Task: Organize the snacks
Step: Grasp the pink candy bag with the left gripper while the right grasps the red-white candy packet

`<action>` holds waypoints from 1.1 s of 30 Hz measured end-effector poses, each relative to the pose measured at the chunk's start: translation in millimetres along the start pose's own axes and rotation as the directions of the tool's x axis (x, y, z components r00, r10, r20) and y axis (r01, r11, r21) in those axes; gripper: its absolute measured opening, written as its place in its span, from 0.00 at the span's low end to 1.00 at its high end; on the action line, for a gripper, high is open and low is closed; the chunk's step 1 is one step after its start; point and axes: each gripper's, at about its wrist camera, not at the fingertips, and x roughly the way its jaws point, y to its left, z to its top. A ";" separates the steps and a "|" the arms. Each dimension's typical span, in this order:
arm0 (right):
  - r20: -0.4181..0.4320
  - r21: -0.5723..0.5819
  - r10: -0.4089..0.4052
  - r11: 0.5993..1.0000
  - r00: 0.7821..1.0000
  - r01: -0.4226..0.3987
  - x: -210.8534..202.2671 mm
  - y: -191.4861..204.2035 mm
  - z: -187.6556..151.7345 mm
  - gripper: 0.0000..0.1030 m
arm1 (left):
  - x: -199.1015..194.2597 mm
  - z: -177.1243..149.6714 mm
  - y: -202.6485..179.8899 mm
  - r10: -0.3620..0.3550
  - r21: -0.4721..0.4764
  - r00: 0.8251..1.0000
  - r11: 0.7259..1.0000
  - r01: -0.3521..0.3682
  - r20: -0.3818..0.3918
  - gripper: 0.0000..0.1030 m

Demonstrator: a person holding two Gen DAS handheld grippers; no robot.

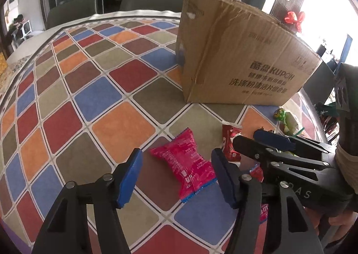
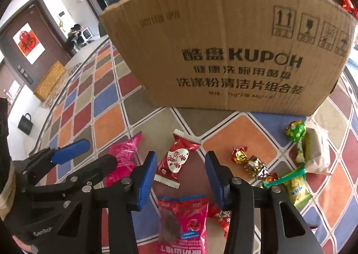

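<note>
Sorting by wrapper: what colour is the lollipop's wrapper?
Green with white spots, lollipop, clearest in the right wrist view.

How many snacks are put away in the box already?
None that I can see; the cardboard box hides its inside. Nothing is in hand: the left gripper is open around the pink packet, the right gripper open over the red candy. The gold candies, green lollipop and yellow packet still wait on the table.
</note>
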 end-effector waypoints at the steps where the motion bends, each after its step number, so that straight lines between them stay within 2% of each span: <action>1: -0.003 0.002 0.001 1.000 1.000 -0.001 2.1 0.3 1.1 0.44 | 2.5 0.7 1.2 -0.004 -0.006 1.000 1.000 0.004 -0.006 0.57; 4: -0.019 0.012 0.006 1.000 1.000 -0.006 8.8 -0.7 2.5 0.42 | 8.5 1.3 2.4 -0.023 -0.019 0.999 1.000 0.023 -0.023 0.53; 20: -0.050 0.009 0.016 1.000 0.999 -0.016 27.9 4.0 12.3 0.41 | 22.3 5.0 13.8 -0.044 -0.059 0.997 0.997 0.041 -0.057 0.50; 26: -0.074 -0.006 0.011 1.000 0.997 -0.011 36.9 10.7 15.9 0.41 | 26.7 4.9 23.0 -0.101 -0.119 0.992 0.989 0.091 -0.079 0.46; 28: -0.075 -0.006 0.009 1.000 0.997 -0.009 39.1 11.7 15.9 0.38 | 28.4 4.6 21.8 -0.109 -0.122 0.991 0.988 0.099 -0.083 0.42; 30: -0.077 -0.014 0.019 1.000 0.997 -0.020 39.5 13.3 15.6 0.30 | 31.1 3.8 18.4 -0.117 -0.119 0.989 0.987 0.106 -0.094 0.35; 33: -0.071 -0.027 0.015 0.999 0.997 -0.017 38.6 17.1 14.3 0.28 | 32.0 3.4 14.9 -0.106 -0.107 0.990 0.990 0.096 -0.091 0.33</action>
